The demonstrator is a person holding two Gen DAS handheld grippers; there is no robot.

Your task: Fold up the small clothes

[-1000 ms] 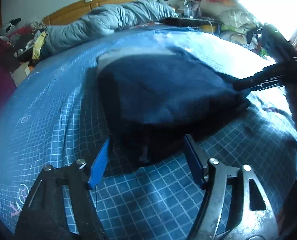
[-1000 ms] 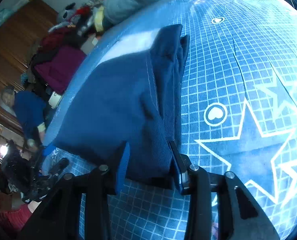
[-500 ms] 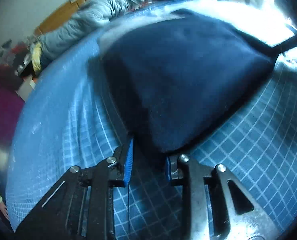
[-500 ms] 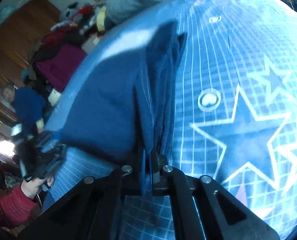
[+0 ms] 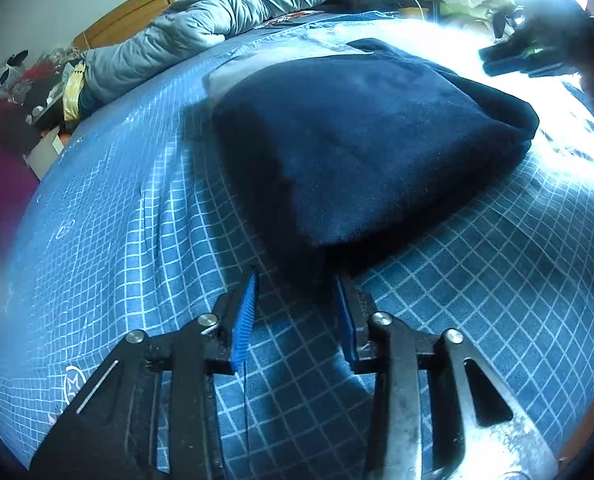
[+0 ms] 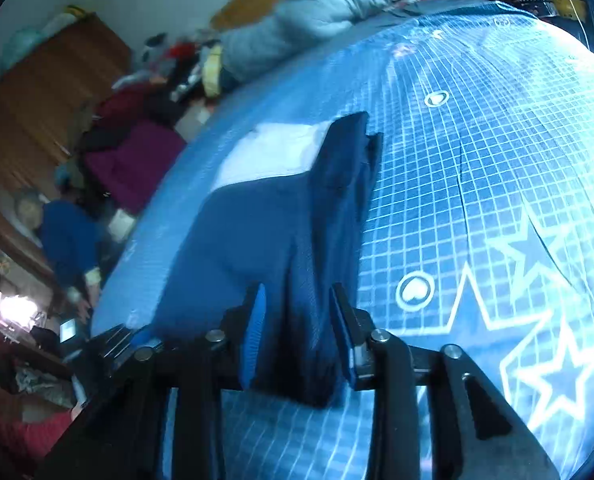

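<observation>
Navy fleece garment (image 5: 369, 148) folded on grid-print bedsheet (image 5: 497, 280); type unclear. Left gripper (image 5: 297, 308) opening, empty. Right gripper (image 6: 297, 320) opening, garment corner between pads, apparently unpinched.

The left gripper (image 5: 297, 300) hangs low over the blue checked bedsheet (image 5: 477, 280), its jaws opening — the blue pads stand apart, with only sheet and shadow between them. Just beyond the fingertips lies the folded navy garment (image 5: 369, 140), its near corner almost at the tips but not pinched. Far beyond and to the left, a grey quilt (image 5: 217, 24) is bunched against the wooden headboard (image 5: 137, 12). Off to the upper right, the right gripper (image 5: 513, 60) shows as a dark blur — its state unreadable here.
</observation>
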